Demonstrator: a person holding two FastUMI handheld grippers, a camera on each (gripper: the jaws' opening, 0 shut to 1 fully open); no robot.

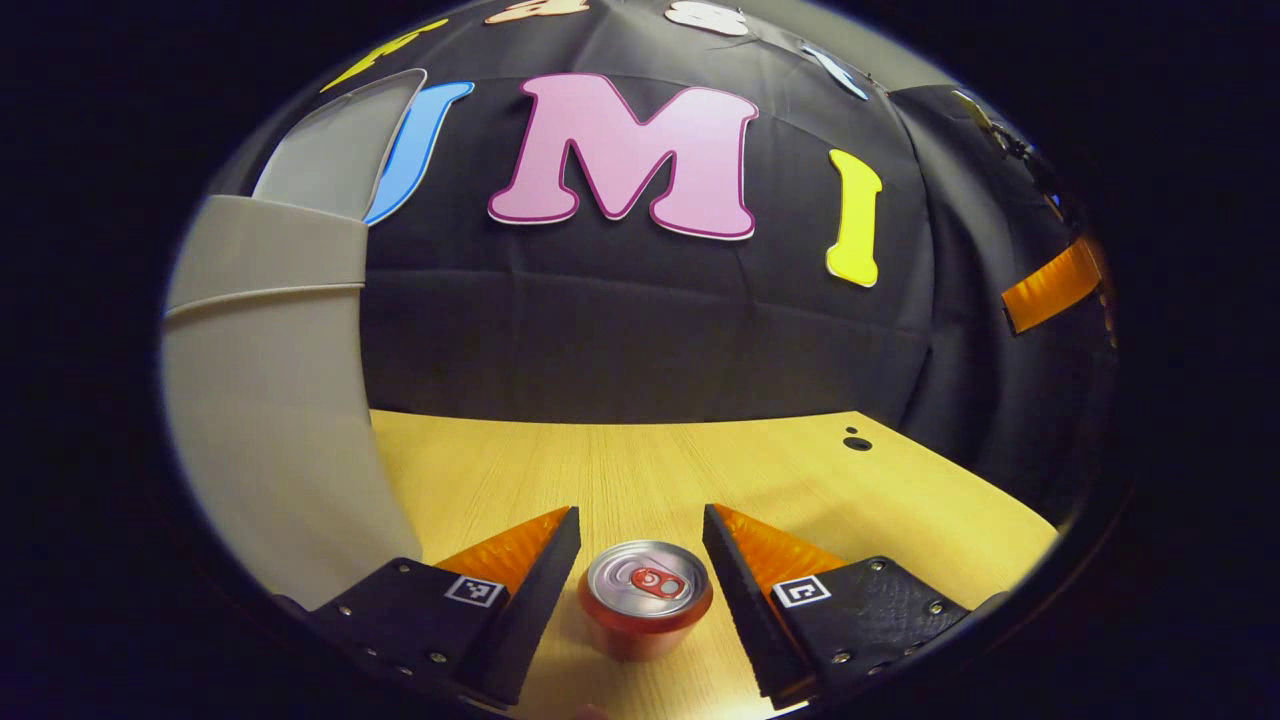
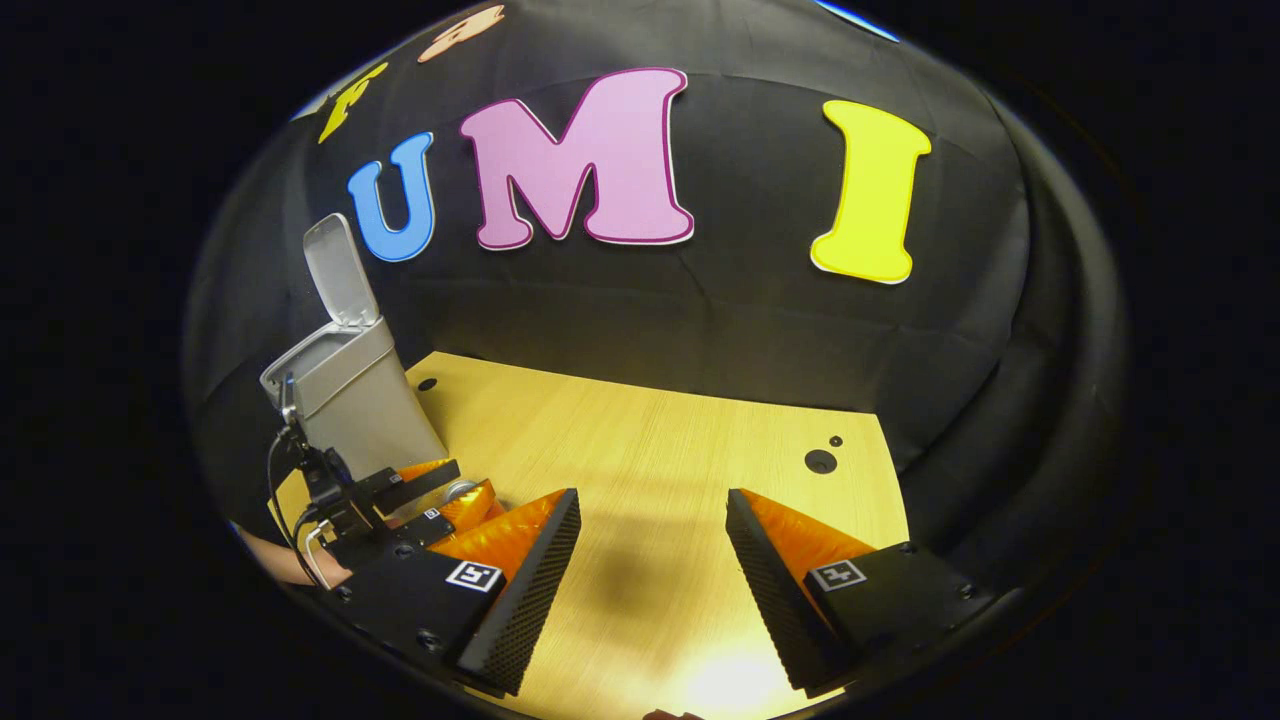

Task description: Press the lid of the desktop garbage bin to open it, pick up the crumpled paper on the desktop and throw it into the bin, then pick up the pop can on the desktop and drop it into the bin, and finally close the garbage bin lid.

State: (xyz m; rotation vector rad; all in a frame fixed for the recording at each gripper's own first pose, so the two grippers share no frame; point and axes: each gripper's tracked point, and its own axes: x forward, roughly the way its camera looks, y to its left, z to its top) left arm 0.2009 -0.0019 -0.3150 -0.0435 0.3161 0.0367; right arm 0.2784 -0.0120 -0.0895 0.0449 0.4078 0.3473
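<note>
Pop can [image 1: 646, 596]: red body, silver top with red tab, upright on the desktop [image 1: 640, 470], between the left gripper [image 1: 642, 572] fingers, gaps either side
Left gripper: released
Right gripper [image 2: 650, 560]: released, nothing between fingers
Garbage bin [image 2: 350, 390]: grey, lid [image 2: 340, 270] raised, beside the can

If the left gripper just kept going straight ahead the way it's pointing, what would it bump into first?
The pop can. It stands upright on the table between the open fingers of the left gripper, untouched. Beyond it lies bare tabletop up to the booth wall. The bin stands off to the side.
</note>
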